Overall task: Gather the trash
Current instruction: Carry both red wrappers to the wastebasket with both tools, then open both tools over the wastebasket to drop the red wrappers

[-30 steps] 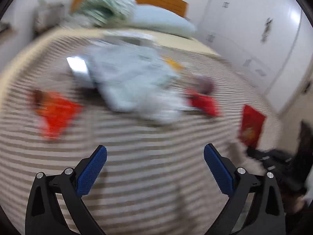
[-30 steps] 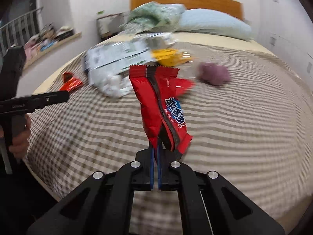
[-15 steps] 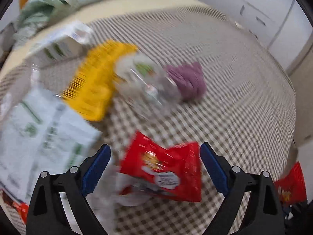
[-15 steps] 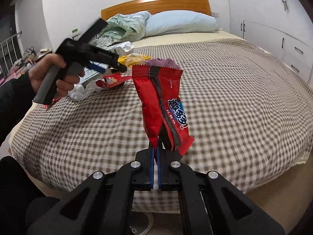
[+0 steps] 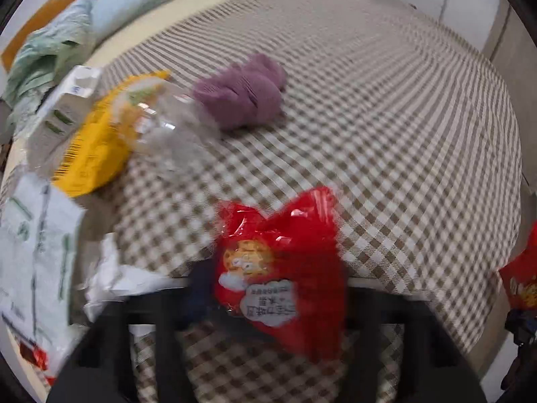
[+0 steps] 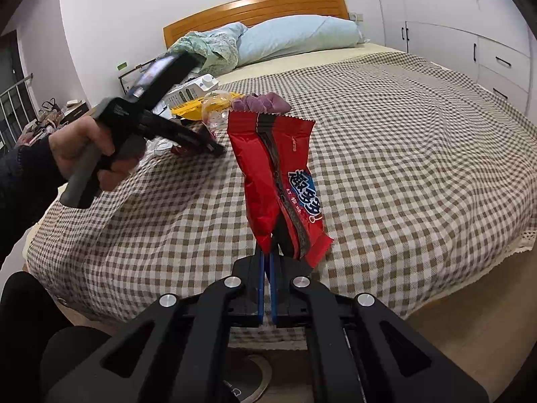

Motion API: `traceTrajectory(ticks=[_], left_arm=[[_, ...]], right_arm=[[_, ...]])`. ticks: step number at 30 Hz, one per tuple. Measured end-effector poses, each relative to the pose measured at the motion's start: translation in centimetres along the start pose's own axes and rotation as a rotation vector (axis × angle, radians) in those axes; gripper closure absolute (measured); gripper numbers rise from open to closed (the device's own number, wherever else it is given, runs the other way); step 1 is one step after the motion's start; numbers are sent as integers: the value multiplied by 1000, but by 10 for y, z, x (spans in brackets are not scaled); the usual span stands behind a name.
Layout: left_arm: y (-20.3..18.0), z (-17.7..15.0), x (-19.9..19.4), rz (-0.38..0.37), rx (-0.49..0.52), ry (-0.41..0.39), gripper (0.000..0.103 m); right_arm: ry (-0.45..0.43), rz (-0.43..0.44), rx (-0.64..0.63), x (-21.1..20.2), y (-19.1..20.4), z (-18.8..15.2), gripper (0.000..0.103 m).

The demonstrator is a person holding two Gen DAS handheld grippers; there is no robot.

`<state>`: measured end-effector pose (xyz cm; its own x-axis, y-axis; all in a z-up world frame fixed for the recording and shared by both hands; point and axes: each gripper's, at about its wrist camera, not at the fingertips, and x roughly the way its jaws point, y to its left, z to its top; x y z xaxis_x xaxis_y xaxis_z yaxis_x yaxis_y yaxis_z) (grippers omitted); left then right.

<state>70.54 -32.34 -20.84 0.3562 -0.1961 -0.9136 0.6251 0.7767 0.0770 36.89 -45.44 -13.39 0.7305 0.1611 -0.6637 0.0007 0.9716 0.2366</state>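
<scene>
In the blurred left wrist view, a crumpled red snack packet [image 5: 278, 268] with a cartoon print lies on the checked bedspread [image 5: 386, 134]. My left gripper [image 5: 273, 285] has its jaws closing on it, and the blue pads touch both sides as the packet bunches up between them. The right wrist view shows that left gripper [image 6: 214, 149] pointing down at the trash pile, held by a hand [image 6: 84, 147]. My right gripper [image 6: 266, 258] is shut on a long red wrapper [image 6: 278, 168], which stands upright above the bed's near edge.
A purple cloth ball [image 5: 241, 97], a clear plastic container [image 5: 167, 127], a yellow packet [image 5: 94, 147], a white carton [image 5: 67, 100] and a white printed bag [image 5: 33, 252] lie by the packet. A pillow [image 6: 295, 37] and headboard [image 6: 255, 6] stand behind, with wardrobe doors [image 6: 470, 43] on the right.
My left gripper swept across the bed to the red snack packet and its wide-open jaws closed in on it. My right gripper kept its wrapper while drifting sideways along the bed's edge.
</scene>
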Motion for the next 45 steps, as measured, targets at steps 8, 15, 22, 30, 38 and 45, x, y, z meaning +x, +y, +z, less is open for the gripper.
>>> traceTrajectory(ticks=[8,15,22,30,38,45], left_arm=[[-26,-8,-105,-70,32,-136,90],[-89,-44,-169,-167,81,-210,91],[-208,-109,-136,-362,130,-102,91],[-335,-161,-33,-397,266,186,91],[-413,-186,101,-234,349,417,90],[-435,-194,163,-110,337,388,18]], right_arm=[[-36,-26,23,-40,-8,-6,101],[4,-90,111,-82,-51,-47,101],[307,-206,301,-51,-138,-202,101],[550,-209,460,14,-178,-347,100],[627,-161,445,32,-171,-388,45],[494,-181,548,-26,-188,-386,44]])
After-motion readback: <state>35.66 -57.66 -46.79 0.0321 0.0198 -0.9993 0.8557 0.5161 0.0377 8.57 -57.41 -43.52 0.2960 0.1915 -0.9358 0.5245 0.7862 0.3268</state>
